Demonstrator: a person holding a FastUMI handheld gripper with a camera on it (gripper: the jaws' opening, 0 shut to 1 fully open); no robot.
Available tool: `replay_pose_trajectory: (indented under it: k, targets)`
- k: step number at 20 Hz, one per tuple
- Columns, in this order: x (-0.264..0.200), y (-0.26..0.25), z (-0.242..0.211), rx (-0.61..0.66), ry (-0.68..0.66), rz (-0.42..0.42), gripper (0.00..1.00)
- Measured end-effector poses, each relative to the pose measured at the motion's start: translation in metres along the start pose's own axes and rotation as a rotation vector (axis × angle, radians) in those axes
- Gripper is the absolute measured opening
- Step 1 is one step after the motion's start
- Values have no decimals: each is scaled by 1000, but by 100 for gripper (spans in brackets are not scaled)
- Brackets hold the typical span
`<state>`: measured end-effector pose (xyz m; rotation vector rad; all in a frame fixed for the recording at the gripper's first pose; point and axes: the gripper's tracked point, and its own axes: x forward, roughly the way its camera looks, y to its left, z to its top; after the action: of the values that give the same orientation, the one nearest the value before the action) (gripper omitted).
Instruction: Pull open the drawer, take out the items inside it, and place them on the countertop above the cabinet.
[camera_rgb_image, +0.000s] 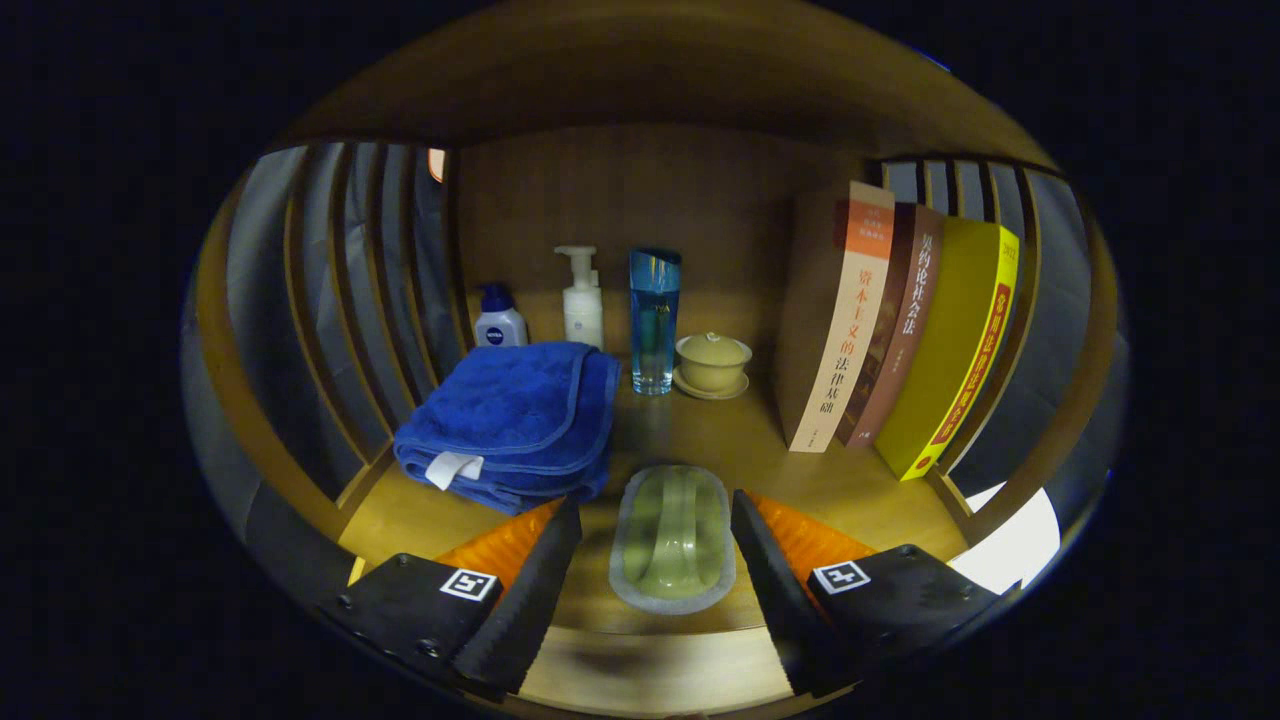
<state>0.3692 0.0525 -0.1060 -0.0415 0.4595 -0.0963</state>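
Gripper (655, 560) fingers spread wide, nothing clamped, neither finger touching anything. Between the two fingers, lying flat on the wooden countertop (790, 480), a pale green oblong dish (672, 537) with a grey rim and a raised ridge down its middle; gaps on both sides, so it sits free, roughly centred in the opening, long axis running forward along the fingers. Near edge of the countertop shows just below the dish. Drawer itself not visible from here. Just ahead of the left finger, a folded blue towel (515, 425) with a white tag on its near edge, close to the dish but apart from it. Beyond the right finger, a row of upright books (890, 335), leaning slightly, against the right slatted side. Further back near the rear wooden panel: small blue-and-white lotion bottle (499, 319), white pump bottle (582, 298), tall clear blue bottle (654, 320), then a lidded yellowish cup on a saucer (712, 364). Slatted side panels on left and right, wooden board overhead.
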Motion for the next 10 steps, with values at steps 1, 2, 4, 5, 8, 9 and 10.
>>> replay_pose_trajectory:
  k: [1,2,4,5,8,9,10]
  targets:
    - [-10,1,2,1,-14,-1,99]
    - [-22,2,4,6,-37,-1,99]
    - [-46,10,12,6,-96,19,99]
    - [-57,13,15,3,-129,30,99]
    - [-95,26,29,-6,-205,62,99]
    - [-110,32,35,-9,-234,80,99]
    - [-122,35,41,-11,-261,91,99]
